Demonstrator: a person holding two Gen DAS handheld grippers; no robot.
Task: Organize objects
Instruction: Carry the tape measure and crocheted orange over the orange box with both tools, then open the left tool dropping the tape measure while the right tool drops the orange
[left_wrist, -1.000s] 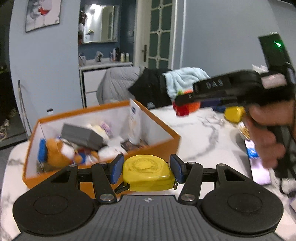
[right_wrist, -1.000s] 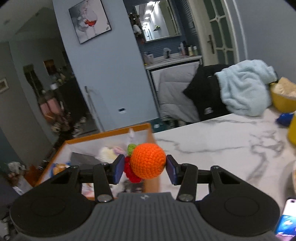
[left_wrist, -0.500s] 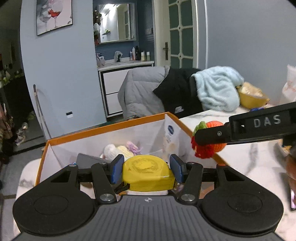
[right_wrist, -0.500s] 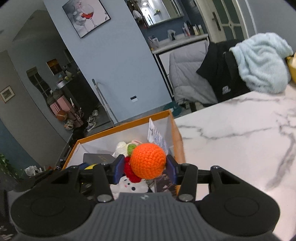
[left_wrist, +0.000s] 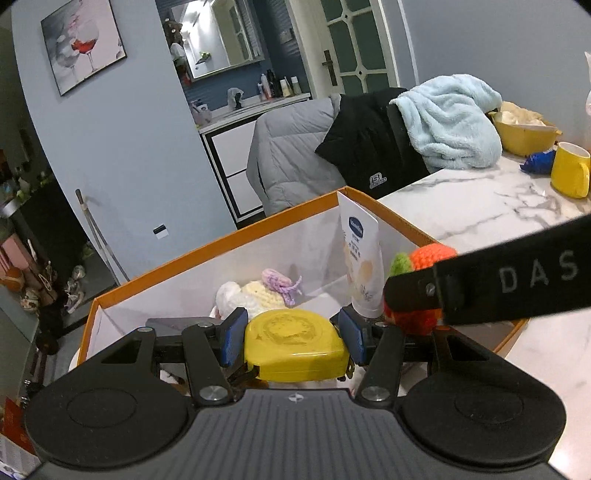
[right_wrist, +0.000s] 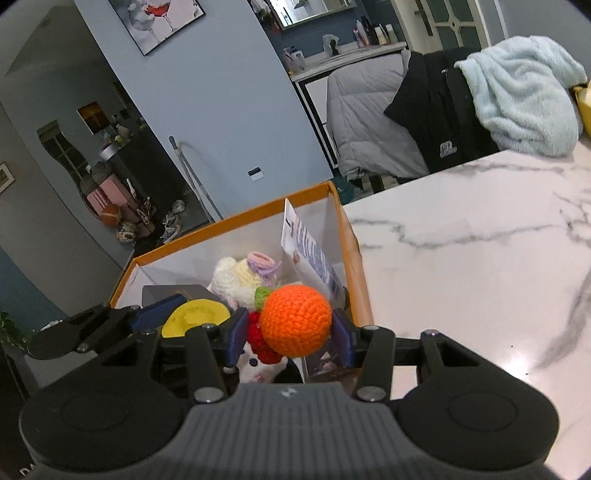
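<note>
1. The left tongs are clamped on a yellow tape measure, carried flat above the orange box, apparently ready to drop it in.
2. The right tongs grip a crocheted orange toy over the box's near right corner, likely for the same reason.
3. Inside lie a white knitted toy and a lotion tube leaning on the wall.
4. The box sits on the marble desk, near its left edge.

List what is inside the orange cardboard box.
Inside the orange cardboard box: a white lotion tube leaning against the wall, a cream crocheted toy with a purple bow, a grey flat case. The grippers and held items cover the rest.
</note>
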